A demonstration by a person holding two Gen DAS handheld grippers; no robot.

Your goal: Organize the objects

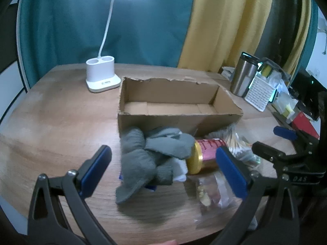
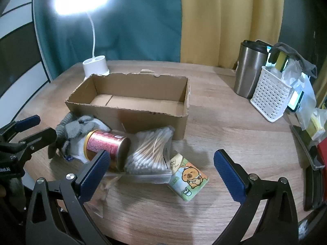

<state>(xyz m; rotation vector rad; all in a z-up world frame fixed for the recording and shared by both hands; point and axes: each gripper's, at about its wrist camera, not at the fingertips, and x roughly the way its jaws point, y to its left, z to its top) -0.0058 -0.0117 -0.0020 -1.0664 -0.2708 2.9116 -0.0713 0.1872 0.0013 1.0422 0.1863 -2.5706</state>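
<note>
An open, empty cardboard box (image 1: 177,120) (image 2: 143,118) stands mid-table. In front of it lies a heap: grey gloves (image 1: 143,153) (image 2: 75,128), a red can (image 1: 206,149) (image 2: 106,143) with a gold lid on its side, a bag of cotton swabs (image 2: 151,149) (image 1: 237,140), a cartoon tissue pack (image 2: 188,177) and a clear bag (image 1: 212,192). My left gripper (image 1: 163,150) (image 2: 40,128) hovers open over the gloves and can. My right gripper (image 2: 161,155) (image 1: 271,140) is open above the swabs and tissue pack. Neither holds anything.
A lit white desk lamp (image 1: 102,77) (image 2: 95,65) stands behind the box. At the right are a steel tumbler (image 1: 243,75) (image 2: 249,71), a white perforated basket (image 1: 259,94) (image 2: 271,96) and clutter along the table's edge. Curtains hang behind the wooden table (image 2: 214,122).
</note>
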